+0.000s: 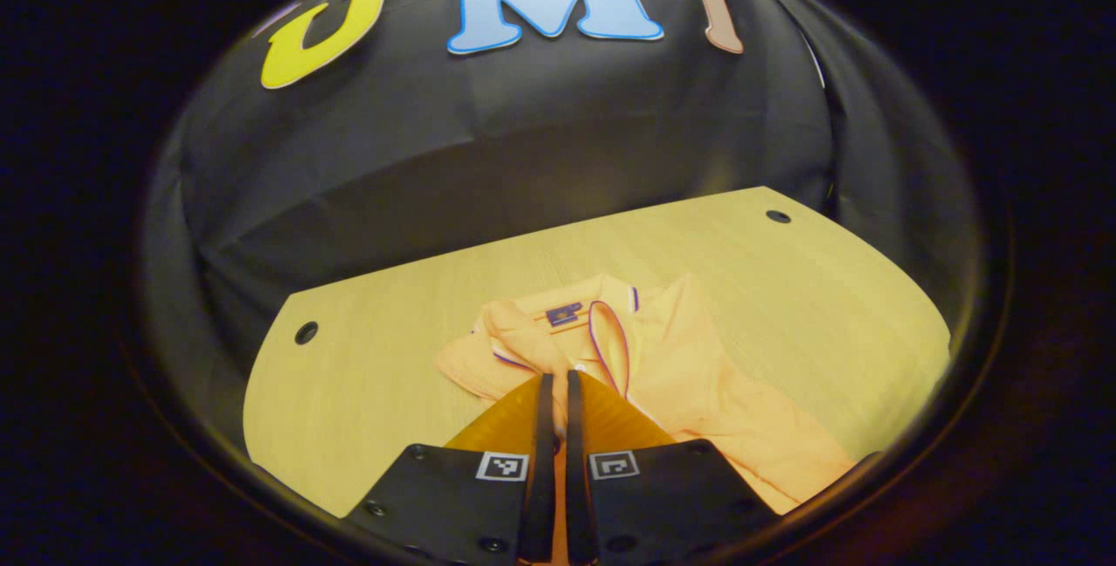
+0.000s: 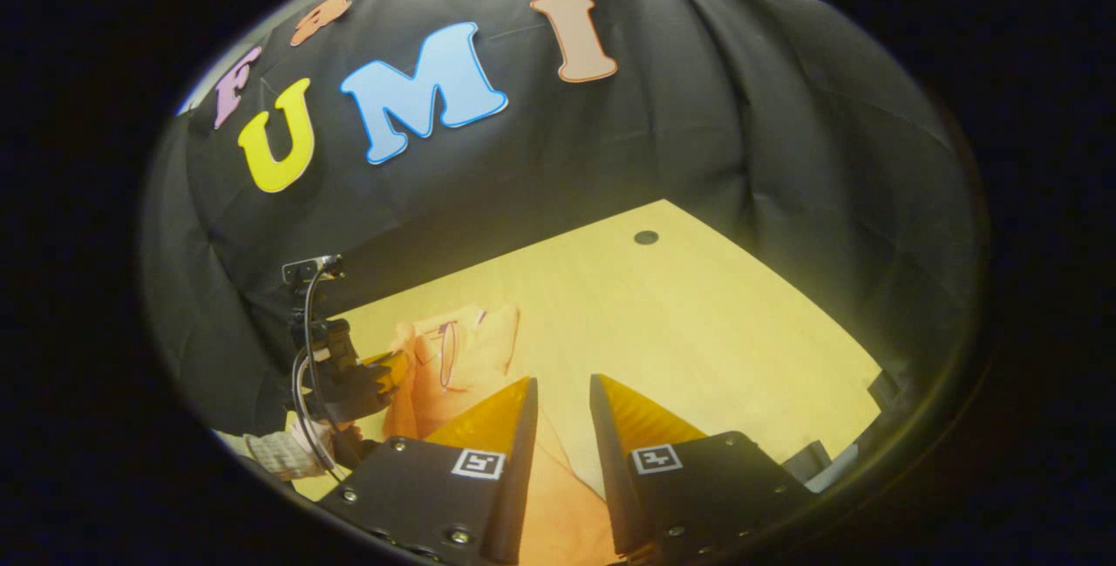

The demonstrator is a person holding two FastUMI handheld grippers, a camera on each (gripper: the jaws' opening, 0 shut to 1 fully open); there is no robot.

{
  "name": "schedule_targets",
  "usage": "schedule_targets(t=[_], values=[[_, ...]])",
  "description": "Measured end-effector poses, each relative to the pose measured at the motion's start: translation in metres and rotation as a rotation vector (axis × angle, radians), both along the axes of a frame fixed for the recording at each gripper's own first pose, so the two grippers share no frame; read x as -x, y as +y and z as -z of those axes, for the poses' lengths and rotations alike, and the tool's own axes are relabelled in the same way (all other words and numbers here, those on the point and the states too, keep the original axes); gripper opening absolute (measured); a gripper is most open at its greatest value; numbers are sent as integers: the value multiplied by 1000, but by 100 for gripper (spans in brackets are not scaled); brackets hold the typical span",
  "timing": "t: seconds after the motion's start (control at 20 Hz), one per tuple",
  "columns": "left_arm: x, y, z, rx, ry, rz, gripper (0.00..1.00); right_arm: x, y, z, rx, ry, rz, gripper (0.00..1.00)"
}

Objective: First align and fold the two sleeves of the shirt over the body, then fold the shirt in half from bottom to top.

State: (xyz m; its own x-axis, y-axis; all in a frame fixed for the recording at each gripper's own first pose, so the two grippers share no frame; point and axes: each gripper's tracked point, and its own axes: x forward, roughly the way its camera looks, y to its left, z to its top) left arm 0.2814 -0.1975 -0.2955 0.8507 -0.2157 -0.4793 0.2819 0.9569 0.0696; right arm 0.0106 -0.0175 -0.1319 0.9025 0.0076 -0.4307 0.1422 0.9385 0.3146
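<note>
An orange polo shirt [image 1: 689,374] lies on the wooden desk [image 1: 366,357], collar toward the booth's black wall, its body bunched and partly folded over itself. In the left gripper view the left gripper [image 1: 554,387] sits low over the shirt just below the collar, its jaws nearly together with only a thin slit between them; orange cloth shows in that slit near the bottom, but whether they pinch it cannot be told. In the right gripper view the right gripper [image 2: 562,392] hovers above the shirt's lower part with its jaws apart, cloth visible beneath the gap, and the left gripper appears farther off beside the collar, held by a hand [image 2: 301,448] in a pale sleeve
</note>
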Motion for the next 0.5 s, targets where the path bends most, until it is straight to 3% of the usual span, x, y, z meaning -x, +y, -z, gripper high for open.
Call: schedule_targets(t=[0.1, 0.2, 0.25, 0.3, 0.35, 0.45, 0.5], values=[[1, -12, 5, 2, 21, 17, 11, 8, -10, 3, -4, 4, 17, 38], [8, -23, 9, 27, 48, 36, 39, 13, -18, 6, -11, 5, 34, 39], [9, -25, 8, 27, 46, 36, 59, 15, -22, 7, -15, 6, 38, 38], [11, -26, 8, 30, 46, 34, 67, 17, -24, 10, -17, 8, 42, 38], [13, -26, 6, 34, 49, 33, 86, 18, -26, 11, -21, 10, 43, 38], [19, -23, 4, 39, 57, 21, 95, 19, -26, 16, -25, 13, 35, 38], [21, -20, 4, 43, 59, 13, 94, 19, -25, 18, -24, 13, 27, 38]])
